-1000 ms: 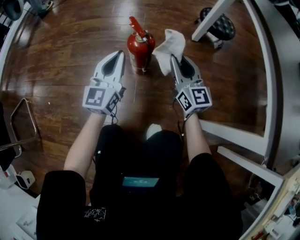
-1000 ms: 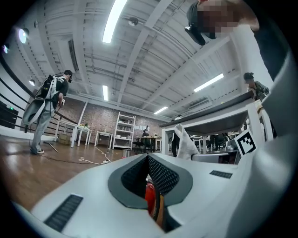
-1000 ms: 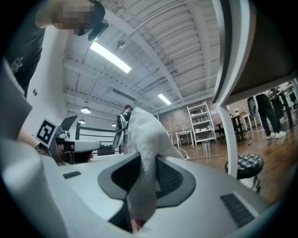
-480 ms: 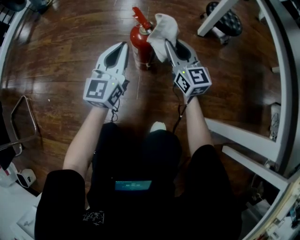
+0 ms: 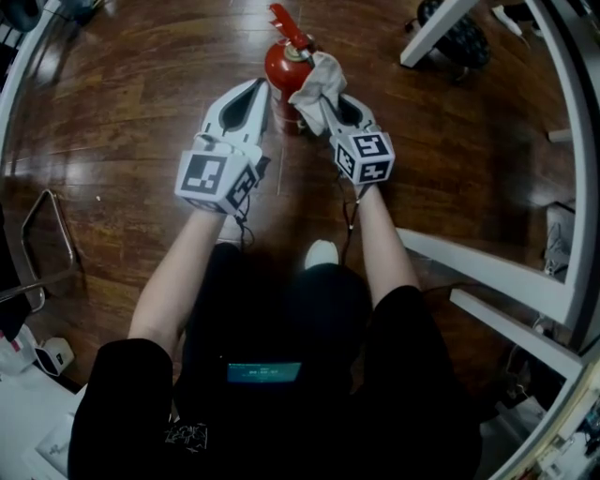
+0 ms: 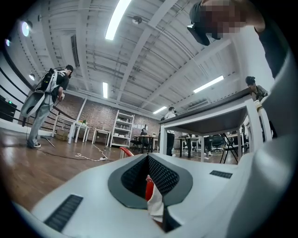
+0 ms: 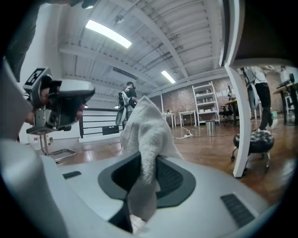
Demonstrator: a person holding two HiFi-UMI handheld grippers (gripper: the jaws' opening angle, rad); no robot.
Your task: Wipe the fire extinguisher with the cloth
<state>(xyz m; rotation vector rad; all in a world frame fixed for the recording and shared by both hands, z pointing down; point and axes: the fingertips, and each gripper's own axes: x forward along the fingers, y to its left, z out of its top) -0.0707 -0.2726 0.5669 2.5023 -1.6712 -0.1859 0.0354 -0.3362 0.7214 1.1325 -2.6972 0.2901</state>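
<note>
Head view: fire extinguisher (image 5: pixel 284 67) stands upright on the wood floor (image 5: pixel 131 103), straight ahead of the person's legs, with its red lever (image 5: pixel 289 24) pointing away. Both hand-held grippers are up at it, one each side.

Right hand-held gripper (image 5: pixel 324 101) is clamped on the cloth (image 5: pixel 319 79). Right gripper view confirms: white terry fabric pinched between the pads, w/ a bunch standing up past the tips. That bunch lies against the extinguisher's right shoulder near the top. Looks like contact, but I can't tell how much pressure.

Left hand-held gripper (image 5: pixel 260 87) has its jaws together w/ nothing between them. Its own view shows only a sliver of red & white through the slit, i.e. the extinguisher and cloth beyond. The tip sits just beside the cylinder's left flank; touching or not, can't say.

Progress, my read: approach is done, cloth is on the body, and wiping is at the very start. Surface is too small in frame to judge clean vs dusty. Left to do:
- strokes down the right side
- round the front & back
- the neck + lever

The left hand-held gripper will prob need to brace so the cylinder doesn't tip. The base is hidden behind the grippers.
</note>
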